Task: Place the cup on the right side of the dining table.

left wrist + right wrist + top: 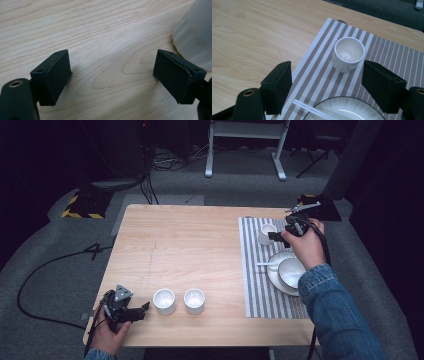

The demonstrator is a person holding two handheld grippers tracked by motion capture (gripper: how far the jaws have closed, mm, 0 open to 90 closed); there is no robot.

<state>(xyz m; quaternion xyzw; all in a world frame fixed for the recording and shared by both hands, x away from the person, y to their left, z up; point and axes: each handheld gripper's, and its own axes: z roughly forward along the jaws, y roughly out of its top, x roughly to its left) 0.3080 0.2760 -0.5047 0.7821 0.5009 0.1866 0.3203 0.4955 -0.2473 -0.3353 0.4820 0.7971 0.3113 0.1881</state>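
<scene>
I see a wooden table [190, 245] with two white cups [164, 300] side by side near its front edge. At the right lies a striped mat [255, 290] carrying a third cup [266, 233], a plate [274, 276] with a bowl [291, 271] on it, and a white utensil [266, 264]. On the floor beyond, I see a black cable [35, 275] and a white frame [247, 145].

1. Light wooden table [190, 245] with visible grain, standing on grey carpet floor [60, 245].
2. White metal frame legs [245, 150] at the far side, behind the table.
3. Yellow-black striped block [82, 206] on the floor at far left.
4. Black cables [35, 275] running over the carpet.
5. Dark, unlit surroundings beyond.
</scene>
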